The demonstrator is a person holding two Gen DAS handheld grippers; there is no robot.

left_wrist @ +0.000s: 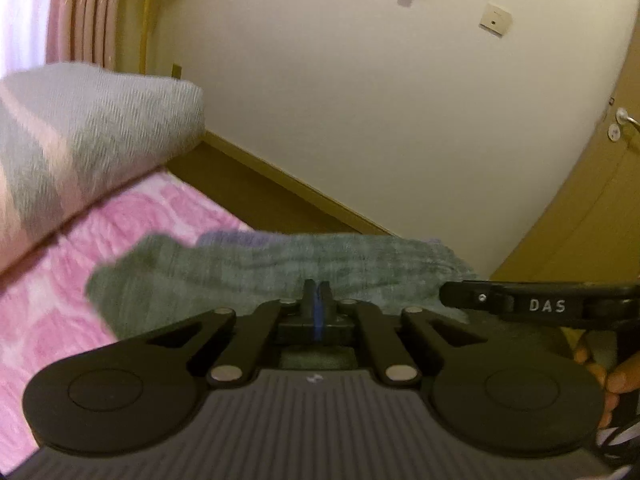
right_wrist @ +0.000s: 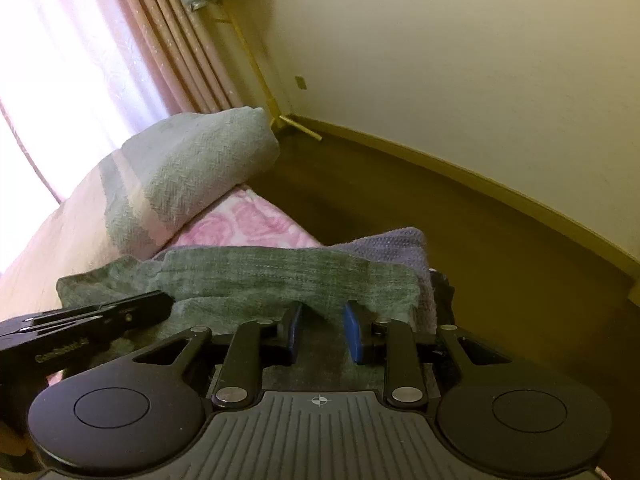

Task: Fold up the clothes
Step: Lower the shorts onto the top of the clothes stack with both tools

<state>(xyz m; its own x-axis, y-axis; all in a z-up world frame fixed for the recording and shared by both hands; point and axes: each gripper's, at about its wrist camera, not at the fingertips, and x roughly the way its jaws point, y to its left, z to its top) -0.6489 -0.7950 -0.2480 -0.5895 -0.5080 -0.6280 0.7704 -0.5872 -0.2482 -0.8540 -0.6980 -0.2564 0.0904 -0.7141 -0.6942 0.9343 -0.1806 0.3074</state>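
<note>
Pink bedspread (left_wrist: 132,220) under crosswise (rumpled) garment (left_wrist: 248,268)

Bed with pink rose-patterned cover (right_wrist: 248,220), bearing a folded grey herringbone blanket (right_wrist: 192,176), grey-green denim garment (right_wrist: 280,276) and purple knitted cloth (right_wrist: 392,240).

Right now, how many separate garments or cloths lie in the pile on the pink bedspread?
2 visible: a grey-green garment on top, and a purple knit cloth beneath it, showing at the far right edge. More may be hidden underneath.

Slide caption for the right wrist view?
Right gripper open around a fold of grey-green garment on the pink floral bedspread, left gripper alongside.
</note>
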